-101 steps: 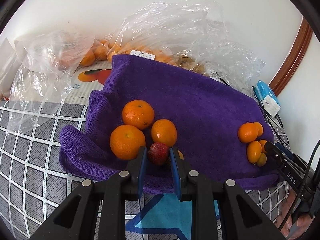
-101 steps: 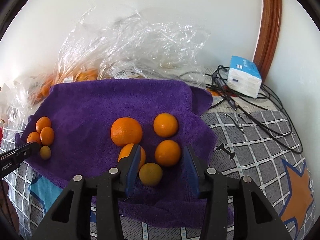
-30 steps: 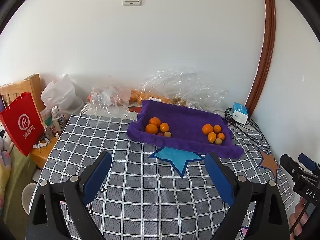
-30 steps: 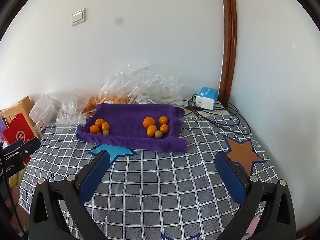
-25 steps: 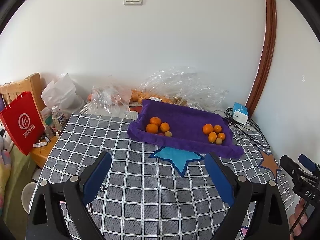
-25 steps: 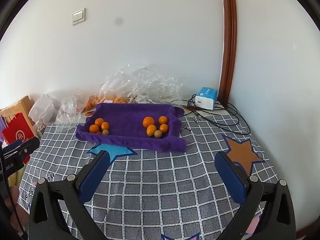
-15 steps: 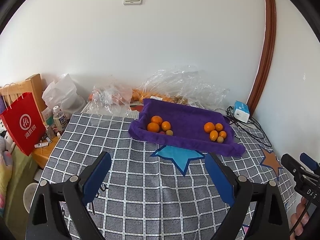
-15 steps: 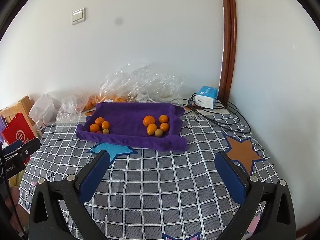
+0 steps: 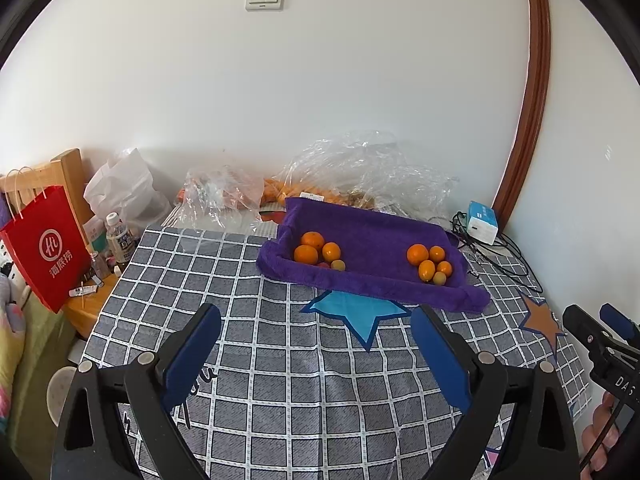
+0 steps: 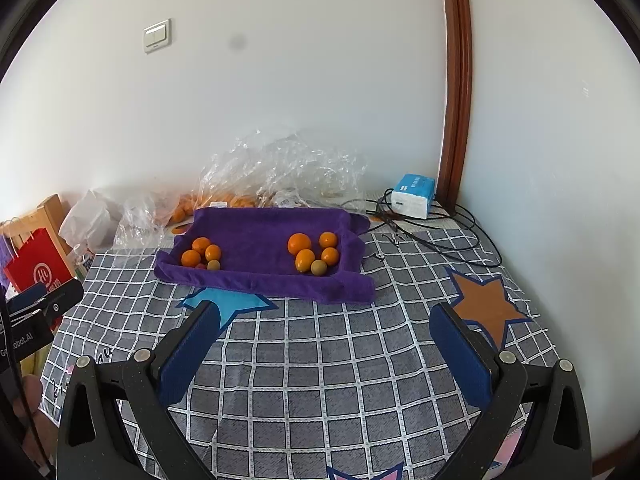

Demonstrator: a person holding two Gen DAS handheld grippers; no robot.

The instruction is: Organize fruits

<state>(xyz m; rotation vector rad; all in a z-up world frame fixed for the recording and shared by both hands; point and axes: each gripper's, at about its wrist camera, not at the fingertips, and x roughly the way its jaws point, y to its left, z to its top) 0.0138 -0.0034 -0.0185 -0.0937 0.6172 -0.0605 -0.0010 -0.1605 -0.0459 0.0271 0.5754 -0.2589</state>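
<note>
A purple towel (image 9: 372,236) (image 10: 260,240) lies folded up like a tray at the far side of the checked tablecloth. On its left part sits a cluster of oranges (image 9: 314,249) (image 10: 200,254) with a red strawberry (image 9: 323,265) tucked at their front. On its right part sits a second cluster of small oranges (image 9: 430,262) (image 10: 314,254). My left gripper (image 9: 316,348) is open and empty, well back from the towel. My right gripper (image 10: 324,344) is open and empty too, also far from the fruit.
Crinkled clear plastic bags (image 9: 360,168) (image 10: 280,168) with more oranges lie behind the towel against the wall. A blue-white box (image 9: 482,222) (image 10: 412,196) and black cables (image 10: 432,232) sit at the right. A red paper bag (image 9: 44,248) and bottles stand left of the table.
Since 3.4 s ago both grippers let go of their fruit, opened wide and pulled far back. Over the last second the view barely shifts.
</note>
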